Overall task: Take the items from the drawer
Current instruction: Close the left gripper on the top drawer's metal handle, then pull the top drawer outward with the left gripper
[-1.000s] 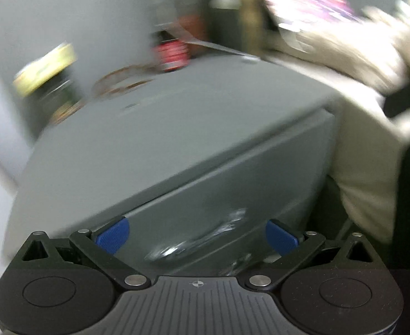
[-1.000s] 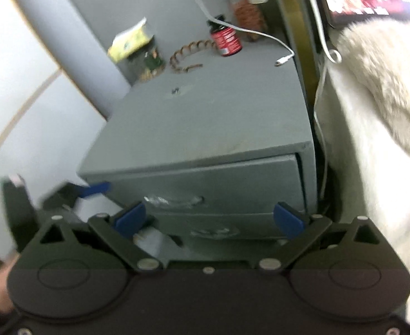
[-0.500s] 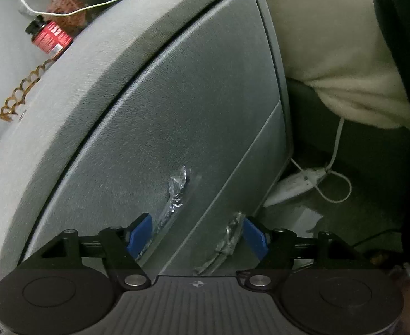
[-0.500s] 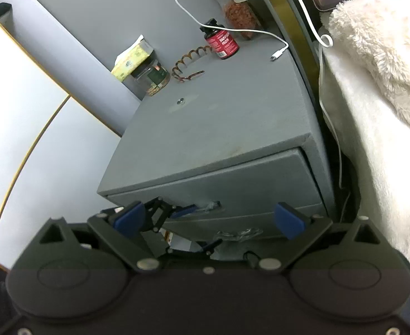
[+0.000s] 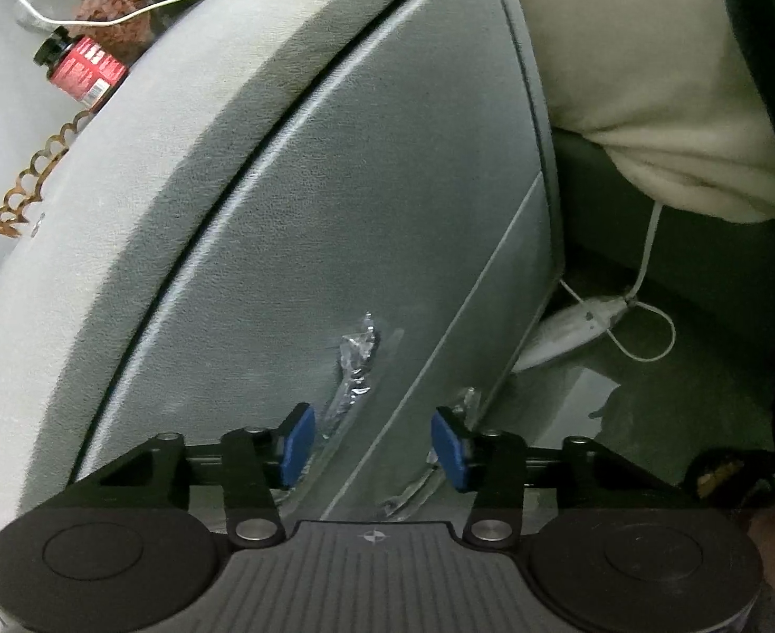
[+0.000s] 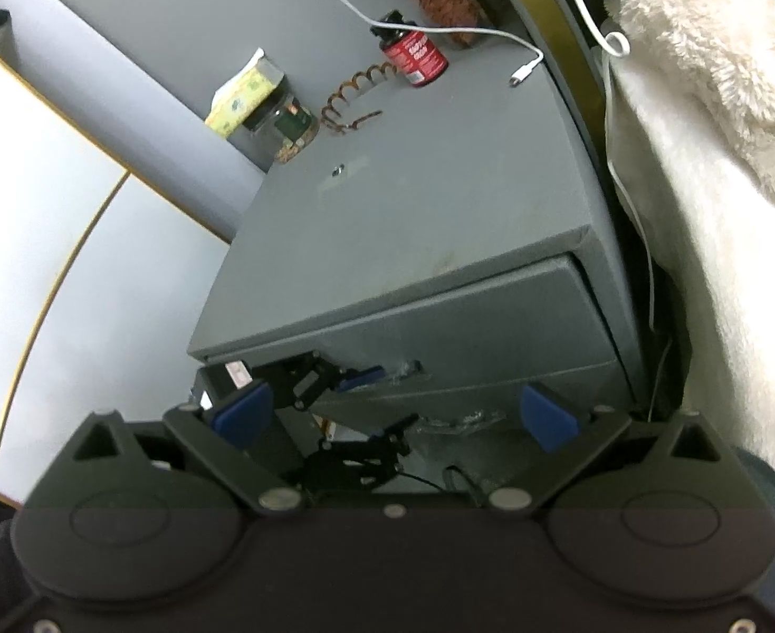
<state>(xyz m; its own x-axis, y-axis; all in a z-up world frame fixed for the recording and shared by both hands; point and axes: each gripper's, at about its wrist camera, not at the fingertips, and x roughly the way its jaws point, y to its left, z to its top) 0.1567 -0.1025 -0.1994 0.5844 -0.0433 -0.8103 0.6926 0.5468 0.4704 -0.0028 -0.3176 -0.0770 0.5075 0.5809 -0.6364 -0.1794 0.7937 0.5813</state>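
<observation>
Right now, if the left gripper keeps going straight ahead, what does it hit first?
Probably the top drawer front, near its handle. The left gripper is open and close to the nightstand, with the seam above the lower drawer between its fingers. Depth is hard to judge here.

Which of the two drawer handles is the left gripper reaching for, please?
The upper drawer handle: the left gripper has one blue pad beside it, jaws open, while the lower handle sits near the other pad.

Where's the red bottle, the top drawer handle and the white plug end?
red bottle [image 6: 418, 55], right wrist view, on its label
top handle [image 5: 354, 364], left wrist view, on its plastic wrap
plug end [image 6: 523, 73], right wrist view, on the connector
</observation>
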